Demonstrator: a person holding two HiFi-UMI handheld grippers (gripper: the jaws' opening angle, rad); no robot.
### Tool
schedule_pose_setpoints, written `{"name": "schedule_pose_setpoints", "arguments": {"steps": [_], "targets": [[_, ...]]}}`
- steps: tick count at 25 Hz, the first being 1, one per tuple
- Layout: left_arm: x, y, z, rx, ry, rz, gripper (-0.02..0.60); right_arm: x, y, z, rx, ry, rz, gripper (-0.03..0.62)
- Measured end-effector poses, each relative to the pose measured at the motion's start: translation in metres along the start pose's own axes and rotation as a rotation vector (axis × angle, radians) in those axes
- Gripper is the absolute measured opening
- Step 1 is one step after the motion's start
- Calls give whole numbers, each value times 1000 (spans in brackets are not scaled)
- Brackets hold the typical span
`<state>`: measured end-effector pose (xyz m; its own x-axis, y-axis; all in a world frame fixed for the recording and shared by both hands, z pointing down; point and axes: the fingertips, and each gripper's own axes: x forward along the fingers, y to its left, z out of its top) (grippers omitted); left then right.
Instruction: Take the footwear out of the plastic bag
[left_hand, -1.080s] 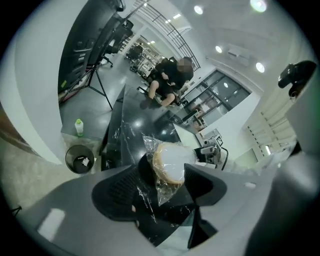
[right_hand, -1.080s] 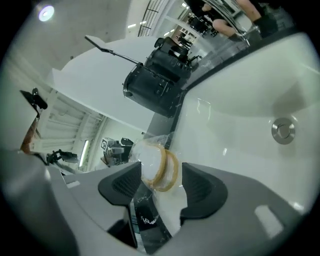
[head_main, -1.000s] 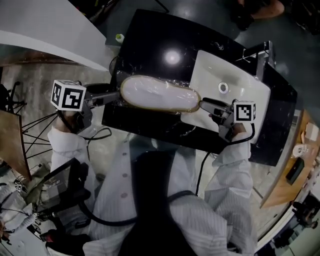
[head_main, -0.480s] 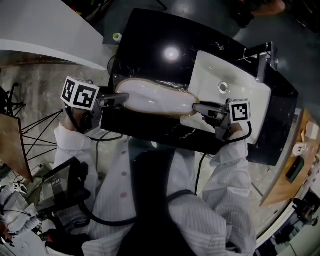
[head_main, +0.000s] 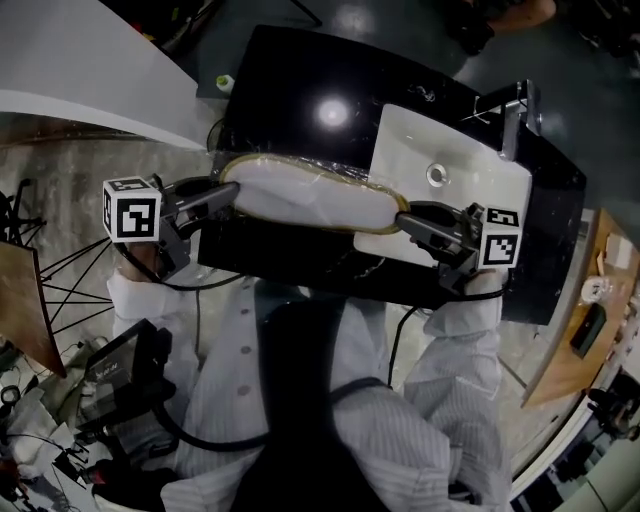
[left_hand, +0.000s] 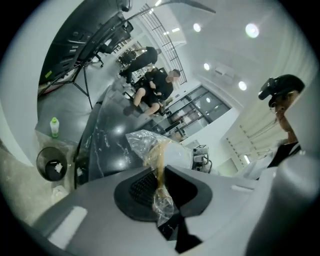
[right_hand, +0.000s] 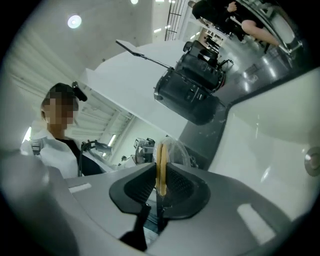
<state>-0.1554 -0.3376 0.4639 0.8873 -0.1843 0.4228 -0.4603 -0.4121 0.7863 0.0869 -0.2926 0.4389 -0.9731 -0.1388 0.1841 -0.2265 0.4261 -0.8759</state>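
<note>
A white flat slipper (head_main: 310, 200) with a tan rim lies in a clear plastic bag over the black counter (head_main: 290, 100). My left gripper (head_main: 228, 190) is at its left end. In the left gripper view the jaws (left_hand: 161, 187) are closing, and crumpled plastic (left_hand: 145, 145) with a tan strip is pinched between the pads. My right gripper (head_main: 405, 222) is at the slipper's right end, over the sink's edge. Its jaws (right_hand: 161, 185) are closing too, with the tan rim (right_hand: 162, 160) and film pressed between the pads.
A white sink (head_main: 450, 150) with a faucet (head_main: 510, 110) is set into the counter's right half. A small bottle (head_main: 226, 83) stands on the floor beyond the counter's far left corner, near a round bin (left_hand: 51, 163). People sit in the distance.
Both grippers, wide open beside the slipper's ends a second ago, have moved in and closed on the bagged slipper's two ends.
</note>
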Motion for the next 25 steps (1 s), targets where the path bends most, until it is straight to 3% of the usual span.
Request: {"name": "schedule_pose_setpoints", "arguments": {"steps": [5,11,17,20,25], "targets": [[-15,-41,13,26,-64,-114,44,-13,47,13,-90,-47,103,81],[-17,-49,23,106,-73,-70,46,-14,60,20,-139,-43,104,87],[-28,-57,21,152,-90,-15,51,-8,80,12,-277,-23,24,77],[-30,-64,24,181,-111,-32,55,-13,84,12,-316,-54,4,67],[-31,-74,25,215,-114,-62,54,-27,85,10,-292,-89,24,66]]}}
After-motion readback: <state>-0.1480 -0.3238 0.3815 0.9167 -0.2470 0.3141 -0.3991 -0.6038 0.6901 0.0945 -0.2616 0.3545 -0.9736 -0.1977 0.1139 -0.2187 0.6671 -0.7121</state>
